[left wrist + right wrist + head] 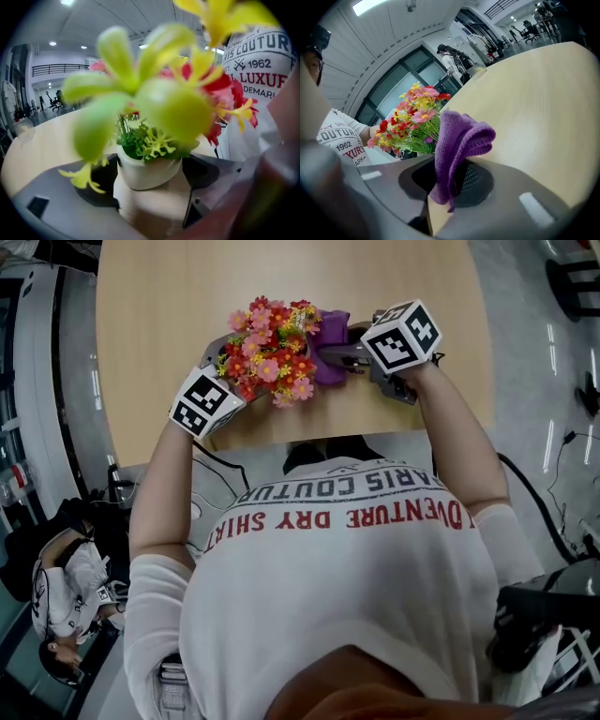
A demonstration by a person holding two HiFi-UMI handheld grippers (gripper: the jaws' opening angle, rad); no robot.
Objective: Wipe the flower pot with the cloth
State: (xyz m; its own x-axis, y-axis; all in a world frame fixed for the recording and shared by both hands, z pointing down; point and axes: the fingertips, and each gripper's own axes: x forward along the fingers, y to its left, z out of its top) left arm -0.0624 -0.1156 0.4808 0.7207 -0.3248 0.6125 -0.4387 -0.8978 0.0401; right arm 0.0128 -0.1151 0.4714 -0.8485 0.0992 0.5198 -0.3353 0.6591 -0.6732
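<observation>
Pale wood tabletop [169, 296] fills the head view, with a person in a white printed shirt [347, 549] leaning over it. Near its front edge a bunch of pink, red and yellow flowers [270, 352] sits between the left gripper [223, 352] and the right gripper [342, 354]. A purple cloth [330, 338] is pressed against the right side of the blooms. In the left gripper view, the white flower pot [147, 171] stands on the table with a dark jaw pad touching each side, so that gripper clasps it. In the right gripper view, the jaws pinch the cloth, which stands up in folds with the flowers just behind it.
</observation>
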